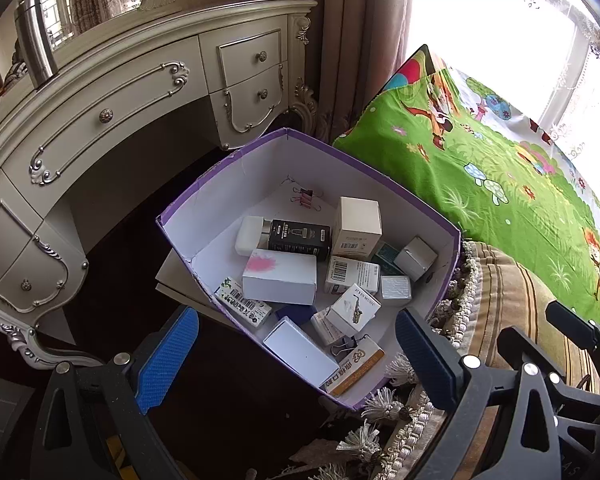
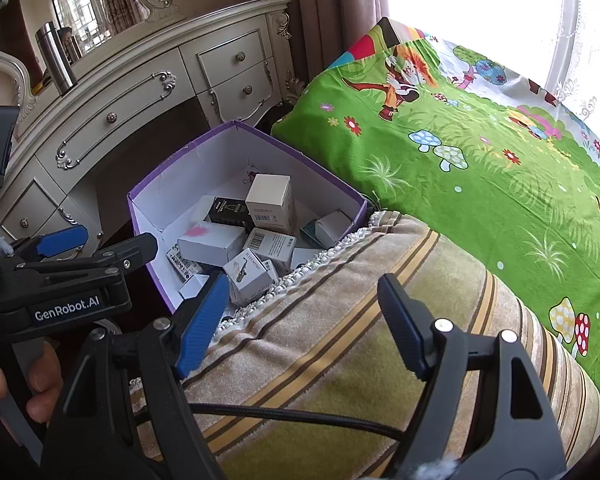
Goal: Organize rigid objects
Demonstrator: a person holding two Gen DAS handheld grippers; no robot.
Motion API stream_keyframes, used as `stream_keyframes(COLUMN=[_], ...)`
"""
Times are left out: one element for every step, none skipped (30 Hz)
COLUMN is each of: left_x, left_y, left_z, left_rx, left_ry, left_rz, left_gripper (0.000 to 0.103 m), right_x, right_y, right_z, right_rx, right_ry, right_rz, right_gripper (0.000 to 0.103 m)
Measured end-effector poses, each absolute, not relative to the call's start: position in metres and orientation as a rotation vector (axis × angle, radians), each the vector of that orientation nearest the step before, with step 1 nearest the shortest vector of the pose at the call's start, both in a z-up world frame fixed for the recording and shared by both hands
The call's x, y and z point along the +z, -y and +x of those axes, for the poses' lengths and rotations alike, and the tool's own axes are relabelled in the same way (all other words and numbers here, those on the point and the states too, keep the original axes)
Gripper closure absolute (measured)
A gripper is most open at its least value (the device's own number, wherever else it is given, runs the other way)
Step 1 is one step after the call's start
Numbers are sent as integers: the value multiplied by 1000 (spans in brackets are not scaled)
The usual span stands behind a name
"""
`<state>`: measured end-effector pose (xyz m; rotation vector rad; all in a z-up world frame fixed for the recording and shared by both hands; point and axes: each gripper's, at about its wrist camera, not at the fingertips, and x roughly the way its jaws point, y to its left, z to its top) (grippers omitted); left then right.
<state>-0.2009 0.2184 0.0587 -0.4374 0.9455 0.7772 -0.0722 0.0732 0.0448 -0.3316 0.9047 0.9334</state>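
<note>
A purple cardboard box [image 1: 204, 196] [image 2: 148, 184] with a white inside holds several small cartons: a white one with a pink blot [image 1: 280, 276] [image 2: 212, 242], a black one [image 1: 300, 238], a tall cream one [image 1: 356, 222] [image 2: 270, 198], one with a saxophone drawing [image 1: 354, 308] [image 2: 246, 274], plus pink binder clips [image 1: 306, 196]. My left gripper [image 1: 296, 360] hovers open above the box's near end, nothing between its blue pads. My right gripper [image 2: 300, 320] stands open over a striped cushion [image 2: 340, 360], empty. The left gripper [image 2: 100, 242] shows at the left of the right wrist view.
An ornate cream dresser [image 1: 120, 92] [image 2: 140, 92] with drawers stands behind the box. A bed with a green cartoon sheet [image 1: 480, 168] [image 2: 460, 160] lies to the right, under a bright window. The tasselled cushion edge [image 1: 440, 320] touches the box. A hand [image 2: 16, 384] holds the left gripper.
</note>
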Motion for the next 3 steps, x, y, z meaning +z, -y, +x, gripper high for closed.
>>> stream_keyframes(left_x=[58,58,58], left_y=[-218,-218,-219], left_z=[-201,-201,-201], left_rx=[778,780,780], left_ry=[-946,-948,-950], left_rz=[-436,-435,-437], left_gripper=[3,3,3], right_x=[45,45,44], right_y=[-74,-74,-74], right_z=[-72,-72,-72], right_rx=[932,932,934], right_ry=[-905,-906,-907], right_rz=[-331,-331,-331], right_gripper=[24,24,24])
